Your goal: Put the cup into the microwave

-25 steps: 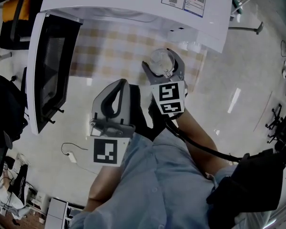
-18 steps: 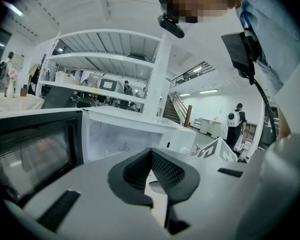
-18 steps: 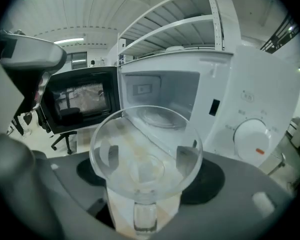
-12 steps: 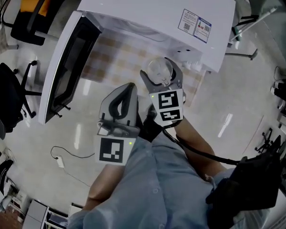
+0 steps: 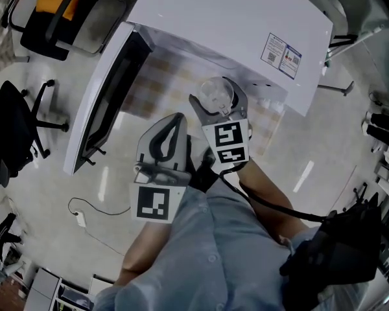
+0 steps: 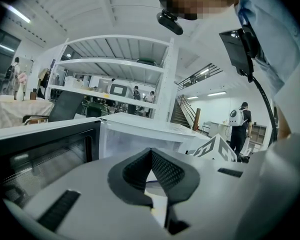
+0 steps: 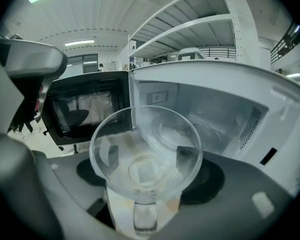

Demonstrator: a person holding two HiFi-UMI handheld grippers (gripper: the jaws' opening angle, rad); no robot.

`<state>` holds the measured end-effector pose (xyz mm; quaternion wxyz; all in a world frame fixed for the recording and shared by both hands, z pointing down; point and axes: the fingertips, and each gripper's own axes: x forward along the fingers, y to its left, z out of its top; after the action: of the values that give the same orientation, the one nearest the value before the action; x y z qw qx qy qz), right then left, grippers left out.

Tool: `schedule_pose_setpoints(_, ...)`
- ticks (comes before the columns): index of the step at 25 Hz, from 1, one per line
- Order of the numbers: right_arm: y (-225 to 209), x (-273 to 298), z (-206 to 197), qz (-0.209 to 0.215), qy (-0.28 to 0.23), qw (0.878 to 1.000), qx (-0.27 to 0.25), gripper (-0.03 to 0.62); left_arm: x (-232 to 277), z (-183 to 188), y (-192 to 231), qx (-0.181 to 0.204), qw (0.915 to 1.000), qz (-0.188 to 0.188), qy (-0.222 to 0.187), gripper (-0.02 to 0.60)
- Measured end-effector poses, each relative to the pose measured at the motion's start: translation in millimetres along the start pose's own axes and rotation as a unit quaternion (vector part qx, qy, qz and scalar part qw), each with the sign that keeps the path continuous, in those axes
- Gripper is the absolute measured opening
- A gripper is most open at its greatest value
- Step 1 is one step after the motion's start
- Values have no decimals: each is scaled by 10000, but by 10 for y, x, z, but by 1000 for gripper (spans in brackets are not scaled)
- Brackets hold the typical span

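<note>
— Handling of the clear round glass cup (image 7: 145, 151)?
— Light, stiff, slippery and breakable, it is judged. It is clamped by its bowl, the apt hold, between the right gripper's (image 5: 218, 99) jaws, with the open white microwave (image 5: 227, 24) ahead. The left gripper (image 5: 174, 119) is closed, empty.

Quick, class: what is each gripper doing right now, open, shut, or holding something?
Left gripper: shut, nothing in it.
Right gripper: shut on the cup.
</note>
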<state>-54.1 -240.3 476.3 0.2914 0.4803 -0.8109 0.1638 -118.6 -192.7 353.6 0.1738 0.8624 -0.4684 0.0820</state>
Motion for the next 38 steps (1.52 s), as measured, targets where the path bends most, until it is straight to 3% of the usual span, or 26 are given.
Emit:
schedule_pose_setpoints(19, -340, 527, 350, -352, 163, 9991, 176, 371, 526, 252, 394, -65, 9994, -314, 91, 5)
schedule_pose_setpoints(31, -609, 866, 328, -522, 297, 9974, 394, 373, 822, 267, 524, -77, 9988, -410, 262, 5)
schedule_pose_setpoints(38, -647, 971, 398, -650, 87, 9974, 295, 373, 890, 214, 612, -88, 9984, -367, 426, 5)
